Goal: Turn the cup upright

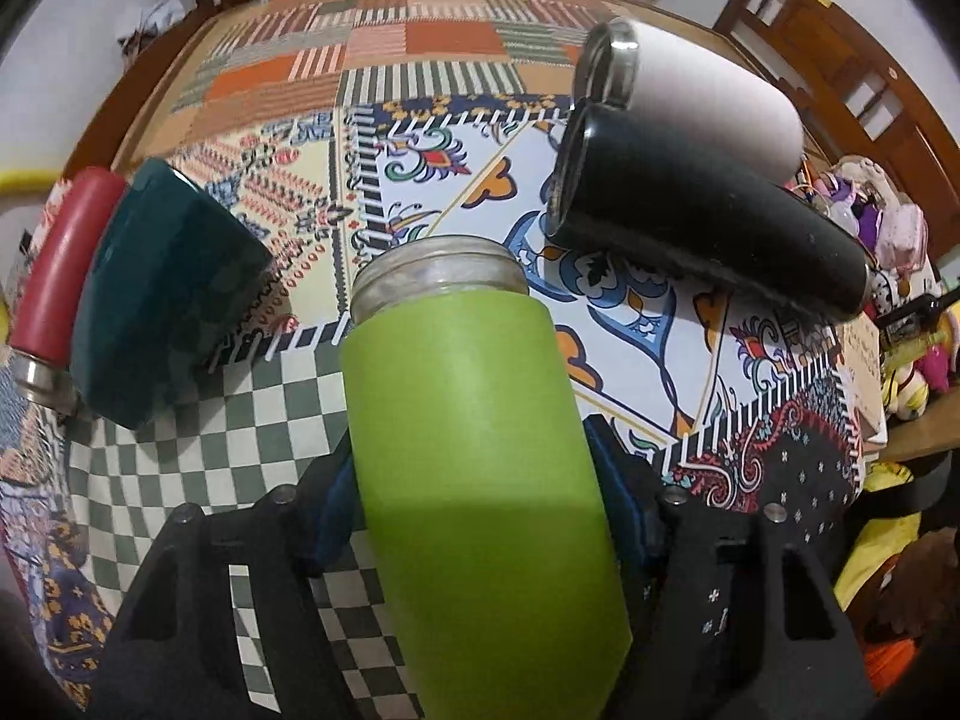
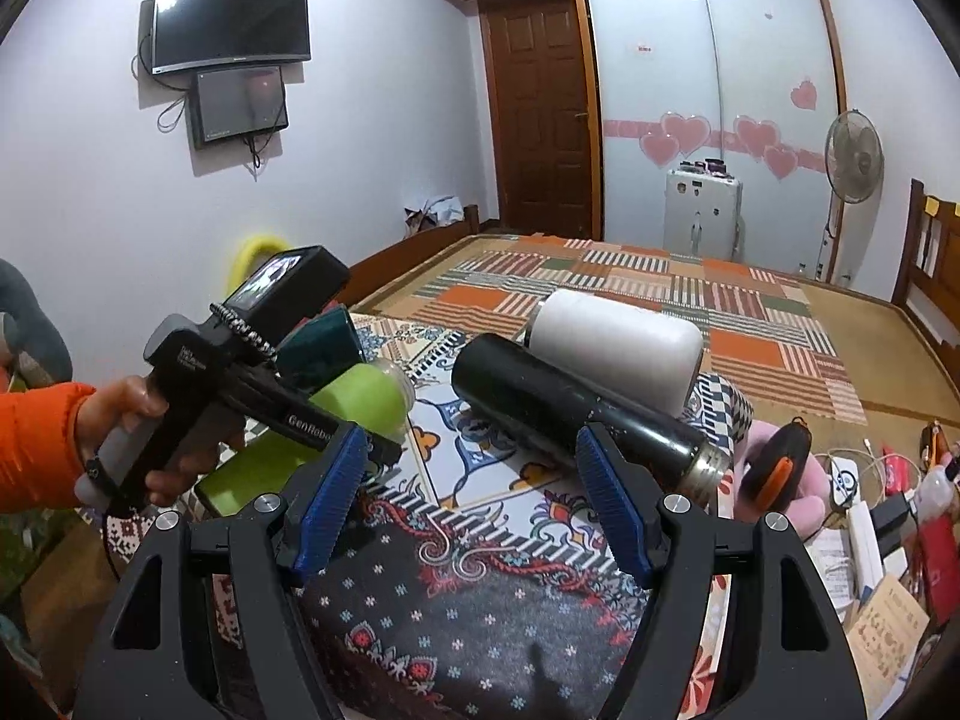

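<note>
A lime green cup point(image 1: 480, 450) with a clear threaded rim lies along my left gripper point(image 1: 480, 516), whose blue-padded jaws are shut on its body; its mouth points away. In the right wrist view the green cup point(image 2: 360, 402) shows in the hand-held left gripper point(image 2: 366, 444) at the left. My right gripper point(image 2: 474, 504) is open and empty above the patterned cloth. A black cup point(image 1: 690, 222) and a white cup point(image 1: 708, 90) lie on their sides at the right; both also show ahead of the right gripper, black cup point(image 2: 570, 402), white cup point(image 2: 618, 348).
A dark teal cup point(image 1: 162, 294) and a red cup point(image 1: 60, 264) lie at the left. A patterned cloth point(image 1: 456, 168) covers the bed. Toys and clutter point(image 1: 888, 252) sit at the right edge. A wooden headboard point(image 1: 840, 60) stands at the far right.
</note>
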The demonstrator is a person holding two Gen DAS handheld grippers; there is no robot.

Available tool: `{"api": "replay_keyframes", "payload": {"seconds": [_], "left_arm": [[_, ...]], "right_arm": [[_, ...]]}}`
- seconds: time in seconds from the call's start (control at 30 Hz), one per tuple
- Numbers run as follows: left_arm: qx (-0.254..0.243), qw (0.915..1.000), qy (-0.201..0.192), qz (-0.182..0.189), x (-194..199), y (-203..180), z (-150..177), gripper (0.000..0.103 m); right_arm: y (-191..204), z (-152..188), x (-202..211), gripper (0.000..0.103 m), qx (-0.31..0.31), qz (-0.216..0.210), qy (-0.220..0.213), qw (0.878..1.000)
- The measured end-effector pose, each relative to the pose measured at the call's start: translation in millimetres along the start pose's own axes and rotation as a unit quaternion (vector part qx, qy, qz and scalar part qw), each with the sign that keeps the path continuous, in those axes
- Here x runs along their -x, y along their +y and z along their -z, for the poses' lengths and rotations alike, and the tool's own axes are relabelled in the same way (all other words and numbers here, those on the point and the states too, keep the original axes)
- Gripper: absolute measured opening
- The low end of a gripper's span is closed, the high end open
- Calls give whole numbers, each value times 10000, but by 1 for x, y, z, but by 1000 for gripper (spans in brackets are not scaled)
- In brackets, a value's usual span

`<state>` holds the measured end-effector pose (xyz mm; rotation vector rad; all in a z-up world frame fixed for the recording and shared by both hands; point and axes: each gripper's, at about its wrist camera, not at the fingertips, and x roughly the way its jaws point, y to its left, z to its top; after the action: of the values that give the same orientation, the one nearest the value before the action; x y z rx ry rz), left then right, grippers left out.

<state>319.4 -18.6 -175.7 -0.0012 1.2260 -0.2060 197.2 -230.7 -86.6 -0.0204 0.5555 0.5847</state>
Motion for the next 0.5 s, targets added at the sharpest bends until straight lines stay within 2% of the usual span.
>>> {"api": "replay_keyframes", "payload": {"seconds": [0.27, 0.5], "left_arm": [[-397, 9960, -801, 7, 63, -15, 17, 63], [-639, 9836, -1688, -63, 126, -25, 45, 62]], "right_arm": [[2, -5, 4, 70, -59, -2, -112, 9999], [5, -11, 12, 70, -64, 17, -254, 9997]]}}
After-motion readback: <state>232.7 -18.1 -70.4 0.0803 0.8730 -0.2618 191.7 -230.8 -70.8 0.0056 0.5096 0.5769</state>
